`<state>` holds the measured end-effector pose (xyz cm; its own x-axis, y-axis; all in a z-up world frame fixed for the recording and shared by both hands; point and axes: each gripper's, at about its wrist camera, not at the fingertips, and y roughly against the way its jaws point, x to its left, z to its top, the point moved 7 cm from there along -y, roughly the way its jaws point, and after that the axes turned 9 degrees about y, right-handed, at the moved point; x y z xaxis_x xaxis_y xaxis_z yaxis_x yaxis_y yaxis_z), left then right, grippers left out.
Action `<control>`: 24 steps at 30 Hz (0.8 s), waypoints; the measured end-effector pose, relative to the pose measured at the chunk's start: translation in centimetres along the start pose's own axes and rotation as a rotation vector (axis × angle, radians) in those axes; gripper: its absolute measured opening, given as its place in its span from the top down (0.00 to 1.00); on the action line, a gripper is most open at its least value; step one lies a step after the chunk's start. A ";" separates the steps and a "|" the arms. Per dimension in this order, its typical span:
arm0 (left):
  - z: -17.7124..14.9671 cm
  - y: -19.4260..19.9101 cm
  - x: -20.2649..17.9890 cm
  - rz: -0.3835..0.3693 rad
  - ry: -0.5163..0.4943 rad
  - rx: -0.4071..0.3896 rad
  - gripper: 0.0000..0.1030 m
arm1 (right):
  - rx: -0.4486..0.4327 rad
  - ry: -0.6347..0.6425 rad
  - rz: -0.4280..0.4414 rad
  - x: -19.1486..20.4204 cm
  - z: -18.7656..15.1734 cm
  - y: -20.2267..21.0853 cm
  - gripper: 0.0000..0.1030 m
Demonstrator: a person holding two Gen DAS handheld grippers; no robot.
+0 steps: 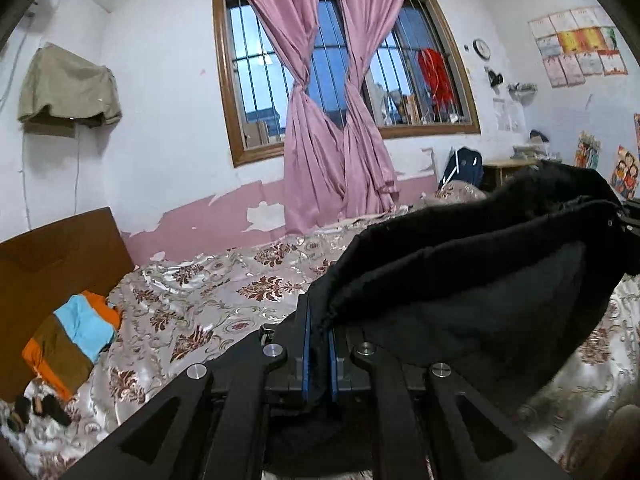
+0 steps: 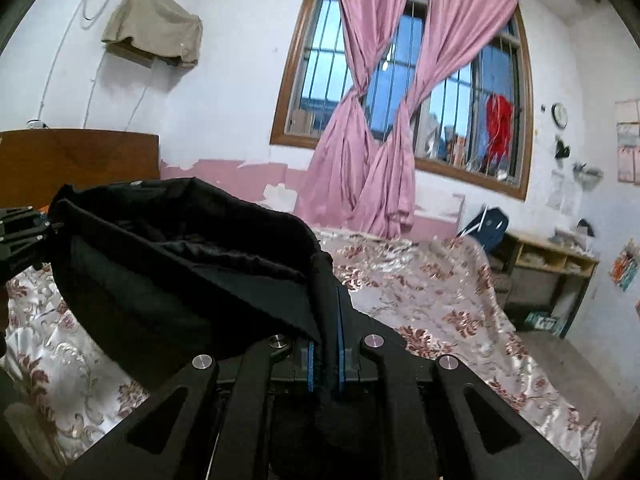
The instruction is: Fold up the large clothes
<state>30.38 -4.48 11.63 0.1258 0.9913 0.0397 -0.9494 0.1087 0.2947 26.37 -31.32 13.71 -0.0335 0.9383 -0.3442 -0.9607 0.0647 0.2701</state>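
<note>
A large black garment (image 1: 472,264) hangs in the air between my two grippers, above the bed. My left gripper (image 1: 320,320) is shut on one corner of it, the cloth pinched between the blue pads. My right gripper (image 2: 326,316) is shut on the other corner of the black garment (image 2: 180,264). The cloth sags in a curve between them. In the left wrist view the right gripper shows at the far right edge (image 1: 628,220). In the right wrist view the left gripper shows at the far left edge (image 2: 20,228).
The bed has a floral satin cover (image 1: 208,280) and a wooden headboard (image 1: 52,252). Folded orange, blue and brown clothes (image 1: 76,332) lie near the headboard. A window with pink curtains (image 1: 328,120) is behind the bed. A desk (image 2: 548,264) stands at the right.
</note>
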 end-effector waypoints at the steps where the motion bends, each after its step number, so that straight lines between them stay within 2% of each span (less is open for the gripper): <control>1: 0.3 -1.7 0.1 0.005 -0.003 0.011 0.93 | 0.007 0.016 -0.005 -0.1 0.2 -1.3 0.94; 9: 0.0 -11.8 0.7 0.057 0.013 0.087 0.93 | 0.076 0.072 0.025 0.2 2.6 -13.2 0.94; 14: -0.8 -17.1 1.6 0.067 0.054 0.163 0.93 | 0.123 0.077 0.032 0.8 2.4 -20.3 0.94; 17: -1.8 -19.7 2.0 0.060 0.084 0.204 0.93 | 0.145 0.046 0.029 1.5 1.5 -23.3 0.94; 24: -4.6 -24.9 2.6 0.038 0.149 0.295 0.93 | 0.192 0.035 -0.001 2.9 -1.3 -27.8 0.93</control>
<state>53.02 -4.27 0.05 0.0279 0.9966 -0.0772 -0.8258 0.0665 0.5601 52.61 -30.86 4.06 -0.0454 0.9260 -0.3747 -0.8905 0.1325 0.4353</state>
